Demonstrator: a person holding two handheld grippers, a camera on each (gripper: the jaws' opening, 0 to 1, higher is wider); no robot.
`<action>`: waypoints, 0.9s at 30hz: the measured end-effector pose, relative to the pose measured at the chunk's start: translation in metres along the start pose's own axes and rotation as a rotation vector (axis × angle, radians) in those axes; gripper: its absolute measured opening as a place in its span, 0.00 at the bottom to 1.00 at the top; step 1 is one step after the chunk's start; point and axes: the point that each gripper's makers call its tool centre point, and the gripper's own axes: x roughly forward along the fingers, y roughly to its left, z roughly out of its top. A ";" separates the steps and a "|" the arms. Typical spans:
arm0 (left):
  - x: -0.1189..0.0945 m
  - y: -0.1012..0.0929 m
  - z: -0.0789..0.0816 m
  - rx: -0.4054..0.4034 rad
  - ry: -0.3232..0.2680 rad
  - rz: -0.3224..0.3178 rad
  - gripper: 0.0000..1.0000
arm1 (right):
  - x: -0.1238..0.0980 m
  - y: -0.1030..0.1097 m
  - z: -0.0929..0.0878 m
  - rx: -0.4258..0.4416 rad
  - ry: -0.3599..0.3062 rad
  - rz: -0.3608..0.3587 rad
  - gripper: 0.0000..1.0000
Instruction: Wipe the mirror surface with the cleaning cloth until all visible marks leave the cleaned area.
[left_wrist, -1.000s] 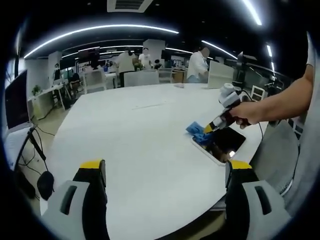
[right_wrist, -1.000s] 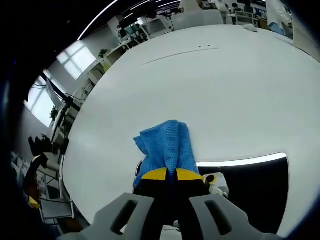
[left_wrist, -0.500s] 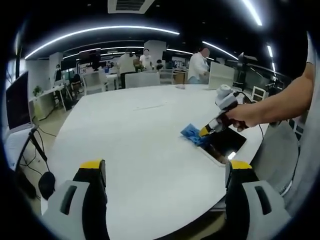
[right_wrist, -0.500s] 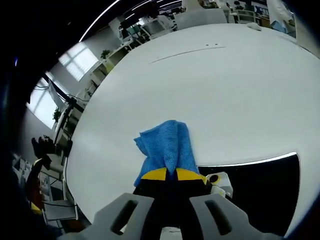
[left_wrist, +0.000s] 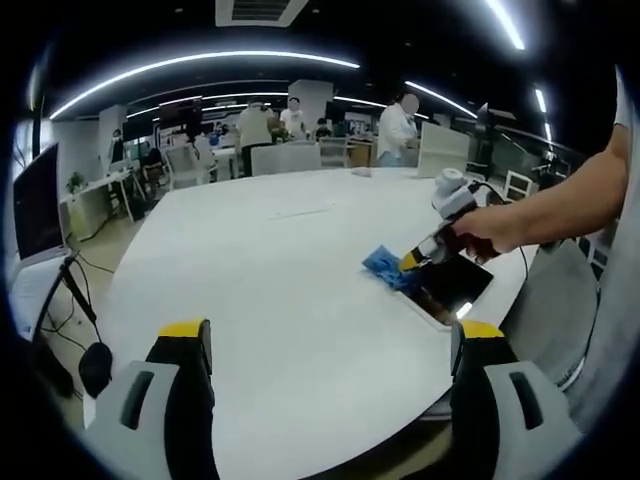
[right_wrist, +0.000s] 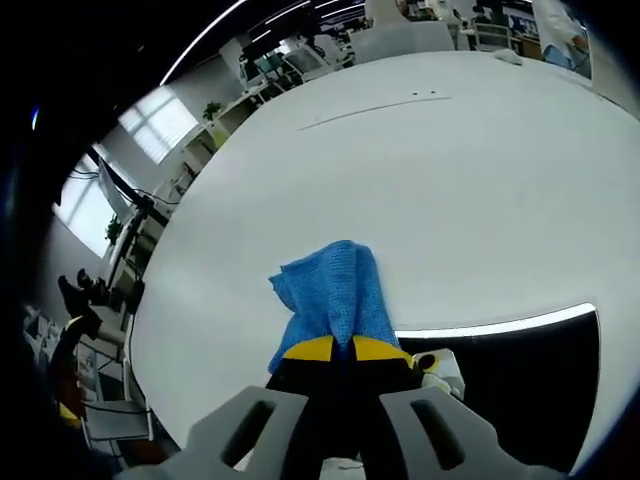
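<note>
Right gripper (right_wrist: 343, 349) has its jaws clamped on the blue cloth (right_wrist: 335, 295), which hangs forward past the mirror (right_wrist: 520, 385) edge onto the white bench (right_wrist: 400, 180), likely so the cloth can drag over the glass. Left gripper (left_wrist: 330, 345) hangs back with jaws wide apart, holding nothing, probably just watching; mirror lies near the bench edge; people stand far behind

left gripper (left_wrist: 335, 345): jaws wide apart with nothing between them, yellow tips up, held low and level.
right gripper (right_wrist: 343, 349): jaws closed together on the blue cloth (right_wrist: 335, 295), tips pointing down and forward.
right hand (left_wrist: 492, 228): wrapped around the right gripper's handle, with the bare forearm (left_wrist: 575, 198) stretched out behind it.
</note>
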 end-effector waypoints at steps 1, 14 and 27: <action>0.000 0.000 0.000 0.001 0.001 0.001 0.99 | -0.001 0.000 0.000 -0.002 -0.002 -0.001 0.00; -0.001 -0.011 0.008 -0.001 -0.014 -0.010 0.99 | -0.001 -0.001 -0.002 0.040 0.003 0.014 0.00; -0.002 -0.007 0.006 -0.001 -0.019 -0.004 0.99 | -0.010 0.002 -0.019 0.069 0.029 0.022 0.00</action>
